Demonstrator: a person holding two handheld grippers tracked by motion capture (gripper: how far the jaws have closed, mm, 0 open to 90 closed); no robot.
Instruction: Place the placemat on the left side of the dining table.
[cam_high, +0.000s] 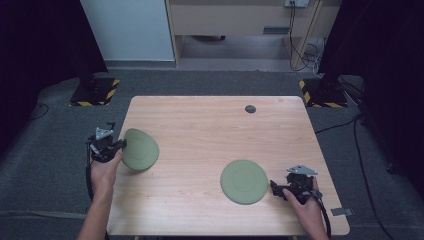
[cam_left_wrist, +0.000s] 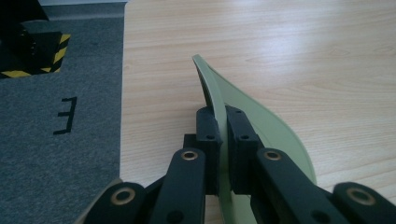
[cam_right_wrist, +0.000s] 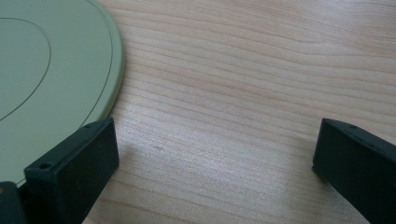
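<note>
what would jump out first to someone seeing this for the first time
Two green plates on a pale wooden table. The left gripper is clamped on the rim of the tilted plate at the table's left edge, with the far side raised. The flat plate lies near the front right, with the right gripper open just beside its rim.

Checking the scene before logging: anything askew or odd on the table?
One green plate is tilted up near the table's left edge, its rim pinched in the left hand-held gripper. The other plate lies flat beside the open right hand-held gripper. No spills or damage visible.
</note>
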